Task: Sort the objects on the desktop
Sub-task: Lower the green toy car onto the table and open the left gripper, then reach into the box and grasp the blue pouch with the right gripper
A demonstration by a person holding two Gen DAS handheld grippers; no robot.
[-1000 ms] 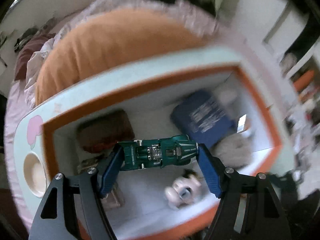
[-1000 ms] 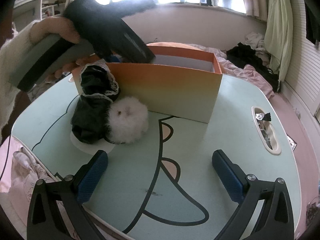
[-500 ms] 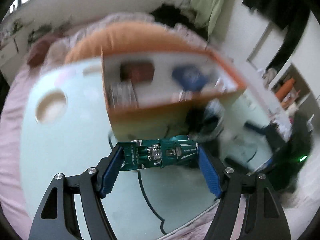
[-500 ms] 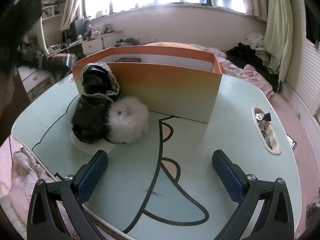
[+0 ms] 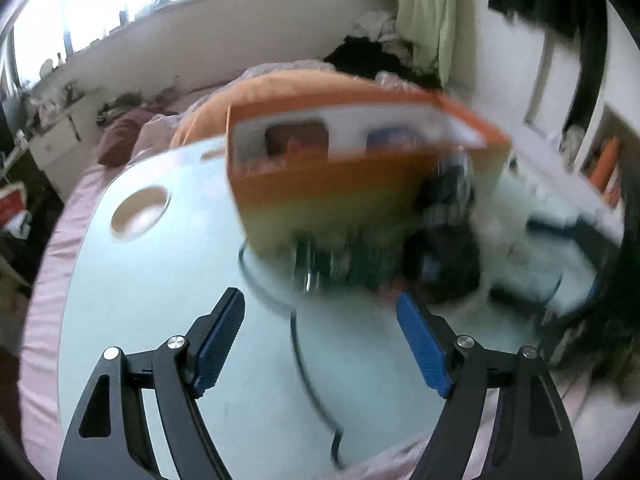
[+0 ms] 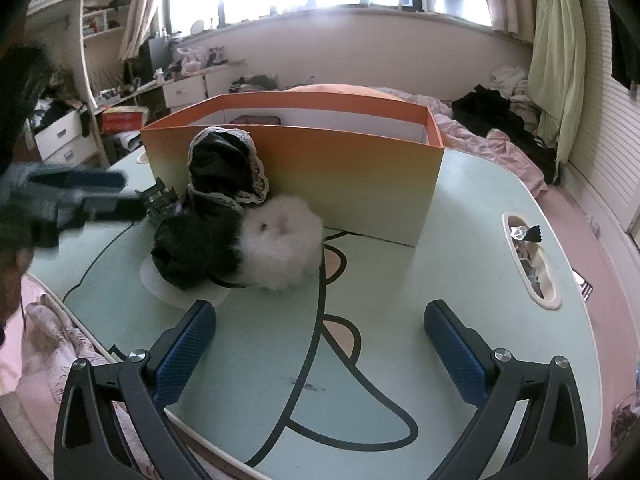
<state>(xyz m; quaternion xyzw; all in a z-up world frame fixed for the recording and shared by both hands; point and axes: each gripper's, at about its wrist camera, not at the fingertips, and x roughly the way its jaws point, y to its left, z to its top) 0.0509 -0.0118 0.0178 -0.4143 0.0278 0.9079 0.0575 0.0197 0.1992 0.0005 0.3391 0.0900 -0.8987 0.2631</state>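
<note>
An orange box (image 6: 352, 184) stands on the pale green table (image 6: 400, 320); it also shows, blurred, in the left wrist view (image 5: 340, 184). A green toy car (image 5: 340, 264) lies blurred on the table by the box's near wall, ahead of my open, empty left gripper (image 5: 320, 320); part of it shows in the right wrist view (image 6: 160, 200). A black lace-trimmed cloth (image 6: 212, 208) and a white fluffy ball (image 6: 280, 244) lie against the box. My right gripper (image 6: 318, 344) is open and empty, low over the table in front of them.
Inside the box are a brown item (image 5: 296, 140) and a blue item (image 5: 392, 140). The table has a round recess (image 5: 138, 212) and an oval recess (image 6: 530, 256) holding wrappers. A bed with an orange cushion (image 6: 340, 90) lies behind.
My left gripper pulled back from above the box, opened and let go of the green car, which now lies on the table by the box. My right gripper has not moved.
</note>
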